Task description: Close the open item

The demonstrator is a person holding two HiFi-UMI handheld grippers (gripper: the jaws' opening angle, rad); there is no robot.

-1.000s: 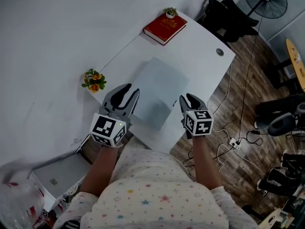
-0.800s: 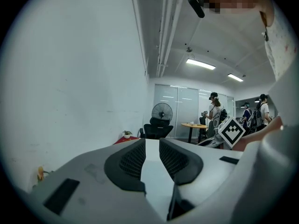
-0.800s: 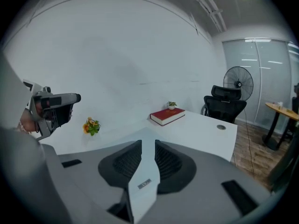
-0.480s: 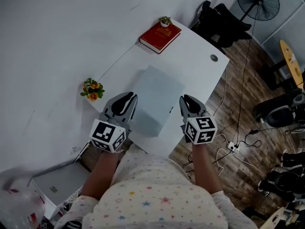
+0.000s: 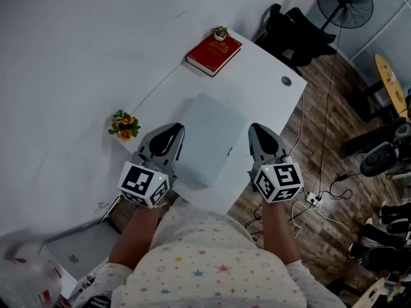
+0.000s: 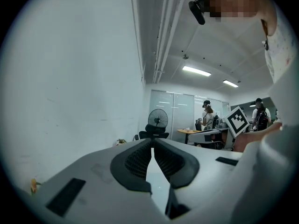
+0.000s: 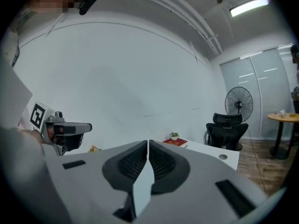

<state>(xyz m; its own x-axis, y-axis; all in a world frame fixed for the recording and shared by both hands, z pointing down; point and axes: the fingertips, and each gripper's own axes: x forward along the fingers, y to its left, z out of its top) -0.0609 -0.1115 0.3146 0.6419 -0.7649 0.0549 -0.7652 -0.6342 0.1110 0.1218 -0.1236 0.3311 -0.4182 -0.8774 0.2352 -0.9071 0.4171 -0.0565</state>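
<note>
A grey laptop (image 5: 207,136) lies with its lid flat down on the white desk (image 5: 270,63), seen in the head view. My left gripper (image 5: 168,133) hovers over the laptop's left edge. Its jaws have just been closing and now meet at the tips with nothing between them (image 6: 153,141). My right gripper (image 5: 260,133) hangs above the desk's front edge, right of the laptop. Its jaws are shut and empty (image 7: 148,143). Neither gripper touches the laptop.
A red book (image 5: 213,53) and a small potted plant (image 5: 219,32) sit at the desk's far end. A flower pot (image 5: 124,124) stands by the wall at left. A black chair (image 5: 292,34), a fan (image 5: 345,4) and floor cables (image 5: 314,201) lie to the right.
The left gripper's jaws have drawn together. The right gripper has lifted towards the camera and shifted slightly right. The laptop has stayed flat.
</note>
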